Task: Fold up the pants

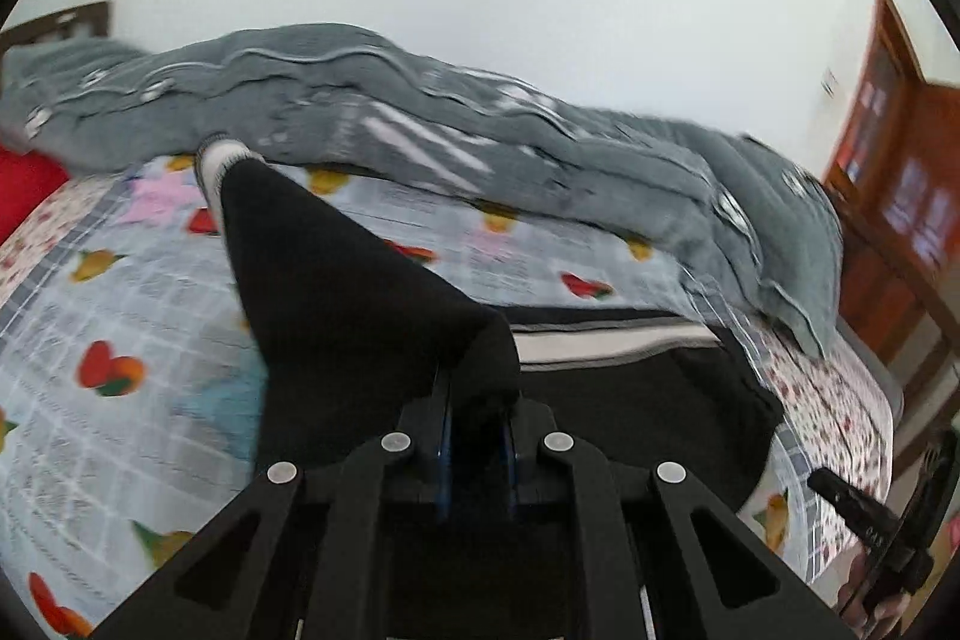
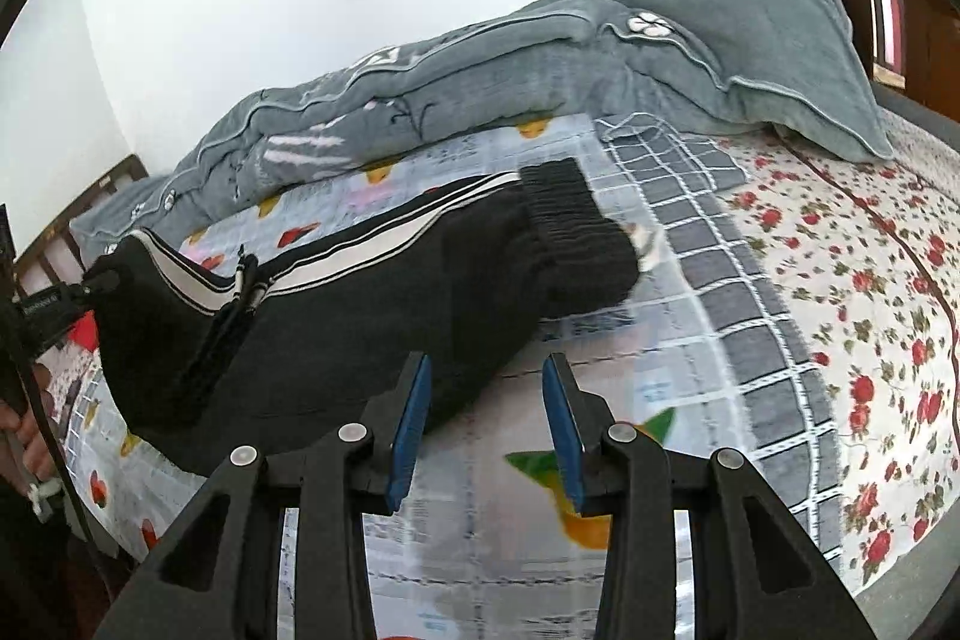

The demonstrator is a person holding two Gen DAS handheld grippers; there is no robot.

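In the left wrist view, my left gripper (image 1: 477, 400) sits at lower centre with its jaws drawn tight together, clamped on a fold of the black pants (image 1: 336, 292). From the clamp the cloth rises as a taut sheet toward the upper left of the frame, ending in a pale cuff (image 1: 219, 160). The rest of the garment lies to the right of centre on the patterned bedsheet (image 1: 108, 292) — a white side stripe (image 1: 612, 340) runs along its upper edge. A grey quilt (image 1: 420, 100) is bunched across the middle of the frame, and a wooden door (image 1: 888, 148) stands at the right edge. My right gripper (image 1: 864, 520) shows only in part at lower right. In the right wrist view, my right gripper (image 2: 486, 424) sits at lower centre with its blue pads (image 2: 411, 424) standing apart and nothing between them; the bedsheet (image 2: 660, 340) shows through the gap. The pants (image 2: 360, 328) lie left of centre, and the left pad overlaps their near edge; whether it touches I cannot tell. The ribbed waistband (image 2: 570, 226) lies at the frame's centre, the striped seam (image 2: 360, 244) above the black body. My left gripper (image 2: 90, 283) enters at the left edge, pinching the pants at their raised end. The quilt (image 2: 660, 58) fills the upper right.
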